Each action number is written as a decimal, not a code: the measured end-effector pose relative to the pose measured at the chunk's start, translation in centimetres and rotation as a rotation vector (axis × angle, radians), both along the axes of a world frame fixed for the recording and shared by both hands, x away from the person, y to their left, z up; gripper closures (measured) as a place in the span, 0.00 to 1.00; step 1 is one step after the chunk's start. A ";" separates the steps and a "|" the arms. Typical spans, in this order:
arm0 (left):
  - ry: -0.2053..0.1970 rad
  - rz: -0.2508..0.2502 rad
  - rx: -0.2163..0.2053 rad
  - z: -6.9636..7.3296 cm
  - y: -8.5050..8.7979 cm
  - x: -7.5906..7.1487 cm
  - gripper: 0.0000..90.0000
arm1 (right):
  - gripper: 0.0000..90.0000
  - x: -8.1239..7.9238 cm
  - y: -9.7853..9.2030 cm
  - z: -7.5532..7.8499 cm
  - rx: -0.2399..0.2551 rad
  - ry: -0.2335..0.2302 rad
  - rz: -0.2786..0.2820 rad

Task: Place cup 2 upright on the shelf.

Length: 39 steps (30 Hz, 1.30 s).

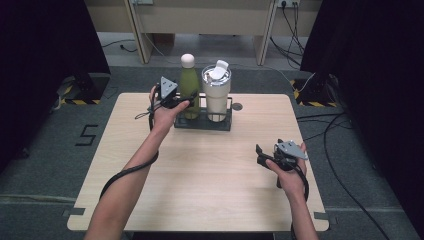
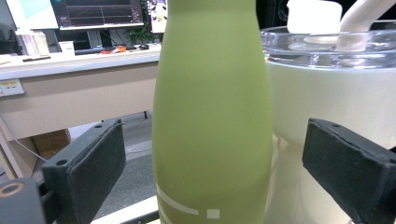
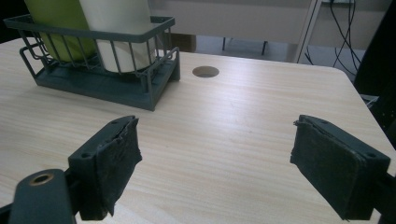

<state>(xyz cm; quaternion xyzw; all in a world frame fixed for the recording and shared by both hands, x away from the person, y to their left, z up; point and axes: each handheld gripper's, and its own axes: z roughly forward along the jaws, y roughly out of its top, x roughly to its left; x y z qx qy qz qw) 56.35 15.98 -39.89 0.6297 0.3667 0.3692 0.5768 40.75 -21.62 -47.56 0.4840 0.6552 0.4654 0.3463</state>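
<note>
You are working at a wooden table [image 1: 200, 175], which is carrying a dark wire rack [image 1: 202, 122] near its far edge. Standing upright in that rack are a cream tumbler [image 1: 217, 92] with a clear lid on the right and a green bottle [image 1: 189, 90] with a pale cap on the left, the two just beside each other.

Your left gripper [image 1: 187, 97] is sitting level at the green bottle, with the bottle's body between its jaws. In the left gripper view the bottle [image 2: 212, 116] is filling the space between the two black pads [image 2: 95, 172], yet a gap is showing on each side, so the pads are not pressing on it; the jaws are standing wide and holding nothing.

Your right gripper [image 1: 260, 152] is hovering over the bare right part of the table, well apart from the rack. In the right gripper view its pads [image 3: 112, 163] are spread wide with nothing but tabletop [image 3: 224, 130] between them, and the rack [image 3: 102, 70] is lying ahead to the left.
</note>
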 end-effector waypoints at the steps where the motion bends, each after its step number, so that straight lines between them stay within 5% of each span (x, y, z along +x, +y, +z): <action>1: 0.002 0.000 0.003 0.0 0.1 -0.2 0.06 | 0.17 0.0 0.0 0.0 -0.001 0.001 0.001; 39: 0.004 -0.022 0.029 -1.8 4.0 -6.7 0.08 | 0.17 -0.3 0.3 0.2 0.003 0.002 0.005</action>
